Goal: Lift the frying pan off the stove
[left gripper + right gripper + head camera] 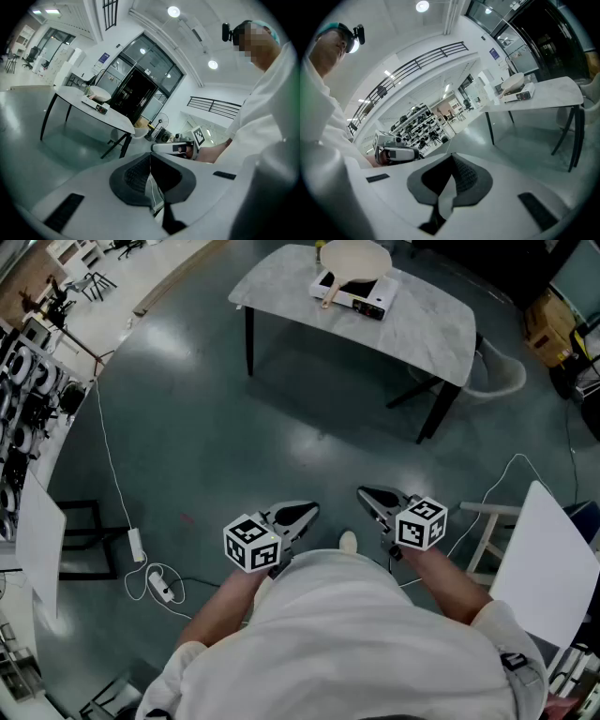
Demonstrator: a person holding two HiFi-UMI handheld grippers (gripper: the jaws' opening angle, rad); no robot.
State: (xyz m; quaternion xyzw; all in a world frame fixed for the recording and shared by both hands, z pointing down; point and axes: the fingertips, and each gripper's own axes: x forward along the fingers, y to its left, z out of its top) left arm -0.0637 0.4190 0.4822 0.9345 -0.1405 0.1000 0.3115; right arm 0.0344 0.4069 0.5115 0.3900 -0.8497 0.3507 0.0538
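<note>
A cream frying pan (354, 259) sits on a white portable stove (364, 296) on the grey table (422, 324) at the far side of the room. Both grippers are held close to the person's body, far from the table. My left gripper (305, 514) is shut with nothing in it, and so is my right gripper (367, 495). In the left gripper view the jaws (151, 159) meet, with the pan (100, 93) small in the distance. The right gripper view shows its jaws (452, 159) closed, the pan (512, 82) and stove (519, 96) far off.
Open grey floor lies between me and the table. A cable and power strip (159, 585) lie on the floor at the left. A white panel (548, 559) and a white stool frame (483, 521) stand at the right. Equipment racks (28, 390) line the left wall.
</note>
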